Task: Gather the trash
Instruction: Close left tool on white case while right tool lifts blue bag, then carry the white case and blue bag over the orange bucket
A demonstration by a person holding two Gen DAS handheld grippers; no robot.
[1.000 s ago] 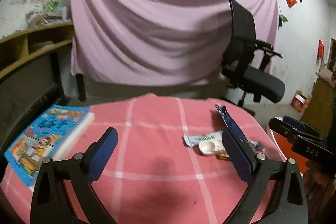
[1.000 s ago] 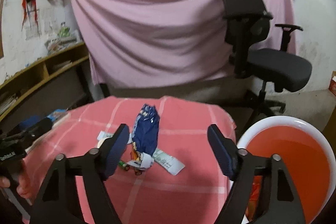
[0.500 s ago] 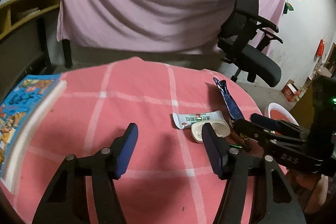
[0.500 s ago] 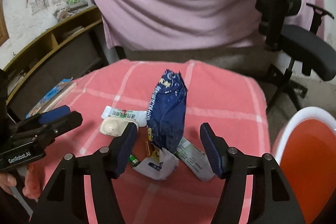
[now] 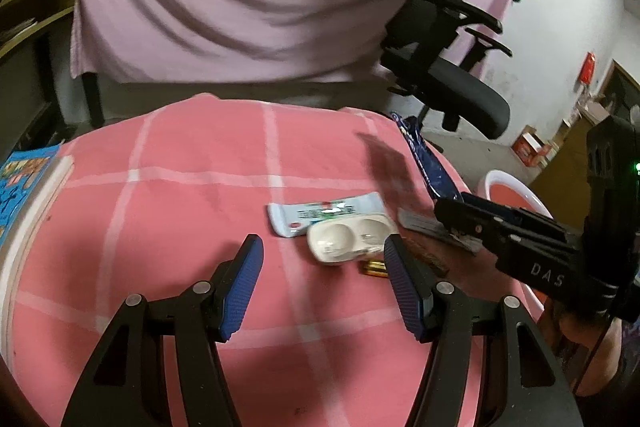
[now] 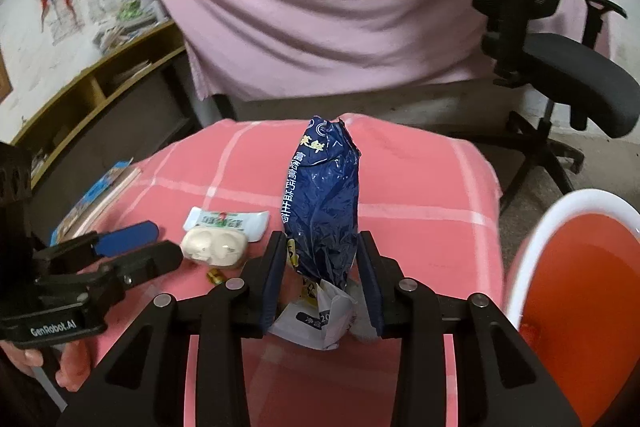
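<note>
Blue snack bag (image 6: 322,203): upright near the desk's (image 5: 200,187) right edge, now between the closing right tongs (image 6: 322,269), which were wider a moment ago; pads near, grip not yet certain.
White tray (image 5: 352,237), wrapper (image 5: 320,213), battery (image 5: 374,267): ahead of the left tongs (image 5: 324,287), narrowed since, half spread, empty.
Red bin (image 6: 580,267): just beside that edge, path open.

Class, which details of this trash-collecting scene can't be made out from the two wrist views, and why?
- Blue snack bag: its lower end, right wrist view, hidden behind the closing right gripper.
- Small battery: left wrist view, partly covered by the left gripper; label too small.
- Orange bin: cut by the frame edge.
</note>
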